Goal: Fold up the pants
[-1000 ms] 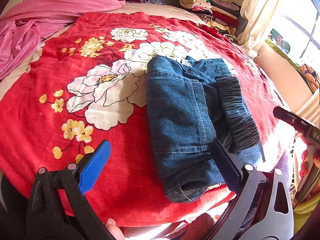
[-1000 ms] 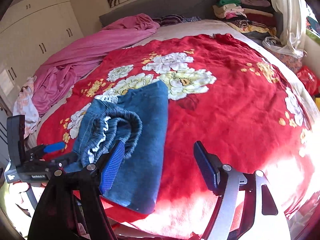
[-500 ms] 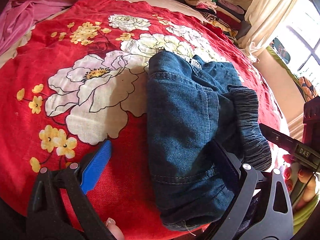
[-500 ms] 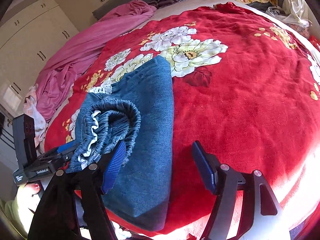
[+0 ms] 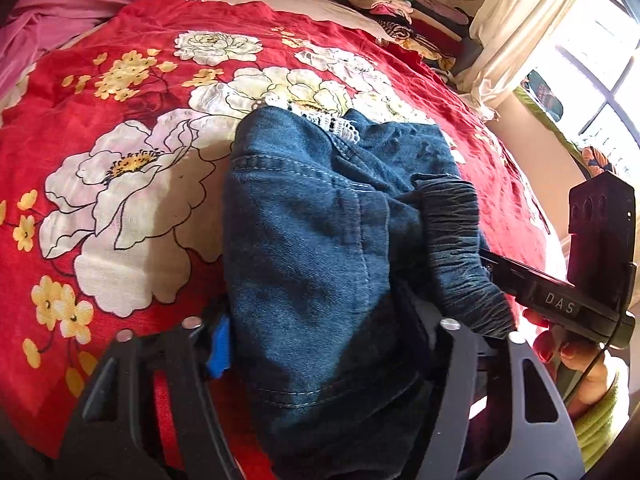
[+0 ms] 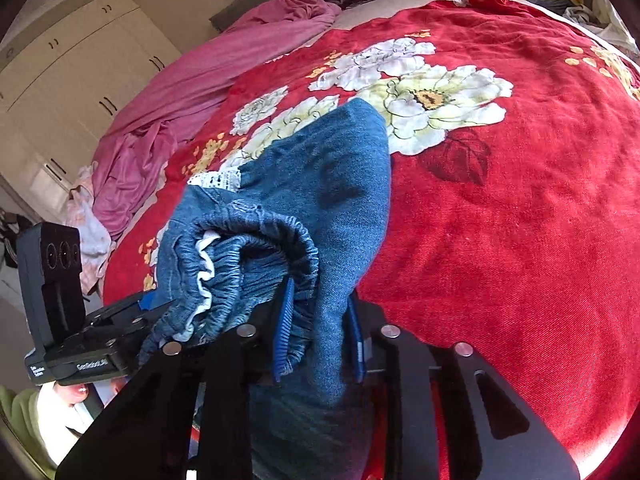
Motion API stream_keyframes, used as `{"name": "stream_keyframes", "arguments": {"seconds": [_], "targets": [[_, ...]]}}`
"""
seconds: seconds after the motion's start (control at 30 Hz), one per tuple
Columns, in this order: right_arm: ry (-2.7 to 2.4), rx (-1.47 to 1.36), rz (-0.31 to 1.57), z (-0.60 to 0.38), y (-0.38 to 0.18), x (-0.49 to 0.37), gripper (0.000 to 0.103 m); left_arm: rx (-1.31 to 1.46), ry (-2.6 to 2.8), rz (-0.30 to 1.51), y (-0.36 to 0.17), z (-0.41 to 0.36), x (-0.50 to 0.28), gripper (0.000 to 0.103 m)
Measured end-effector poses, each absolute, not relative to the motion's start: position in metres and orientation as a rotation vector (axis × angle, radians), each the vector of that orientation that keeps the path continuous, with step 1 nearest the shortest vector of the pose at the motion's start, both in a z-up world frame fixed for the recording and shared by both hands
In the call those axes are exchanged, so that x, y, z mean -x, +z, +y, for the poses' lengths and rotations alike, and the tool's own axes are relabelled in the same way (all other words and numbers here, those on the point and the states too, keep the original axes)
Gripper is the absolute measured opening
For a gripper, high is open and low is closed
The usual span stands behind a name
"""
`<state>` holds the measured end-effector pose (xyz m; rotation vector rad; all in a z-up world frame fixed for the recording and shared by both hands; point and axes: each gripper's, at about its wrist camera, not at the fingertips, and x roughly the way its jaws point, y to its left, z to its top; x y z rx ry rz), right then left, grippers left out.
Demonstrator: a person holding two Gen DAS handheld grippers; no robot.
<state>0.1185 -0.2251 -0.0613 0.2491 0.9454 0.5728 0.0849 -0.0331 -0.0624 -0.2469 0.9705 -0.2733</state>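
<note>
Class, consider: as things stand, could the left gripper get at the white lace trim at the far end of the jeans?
Probably not: the left gripper is closed on the near end of the jeans; the lace trim lies beyond.

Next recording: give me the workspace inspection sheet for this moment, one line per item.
Surface: red floral blanket on a bed.
Job's things: folded denim pants, elastic waistband bunched at the near end.
Clutter: pink sheet heaped at the far side.
Grippers: left tool straddles the pants' near edge, jaws just closing; right tool pinches denim beside the waistband, jaws just closed.
Cables: thin wire near the right hand.
Surroundings: stacked clothes, curtain, wardrobe.
</note>
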Motion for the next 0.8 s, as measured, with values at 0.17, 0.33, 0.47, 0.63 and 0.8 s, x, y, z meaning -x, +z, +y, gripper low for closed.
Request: {"name": "stream_keyframes", "arguments": {"seconds": [0.17, 0.33, 0.47, 0.63, 0.8], "targets": [[0.58, -0.192, 0.856, -0.214, -0.042, -0.102, 0.013, 0.196, -0.254, 0.943, -0.049, -0.038, -0.076, 0.031], [0.575, -0.139, 0.793, -0.204, -0.018, -0.1, 0.013, 0.174, -0.262, 0.904, -0.027, -0.04, -0.077, 0.031], [0.556, -0.104, 0.747, -0.199, 0.0, -0.116, 0.013, 0.151, -0.265, 0.869, -0.006, -0.04, -0.093, 0.031], [0.533, -0.055, 0.706, -0.189, 0.015, -0.149, 0.013, 0.11, -0.239, 0.842, 0.011, -0.04, -0.126, 0.031], [0.521, -0.017, 0.688, -0.178, 0.023, -0.182, 0.013, 0.1, -0.218, 0.829, 0.019, -0.034, -0.156, 0.031]]}}
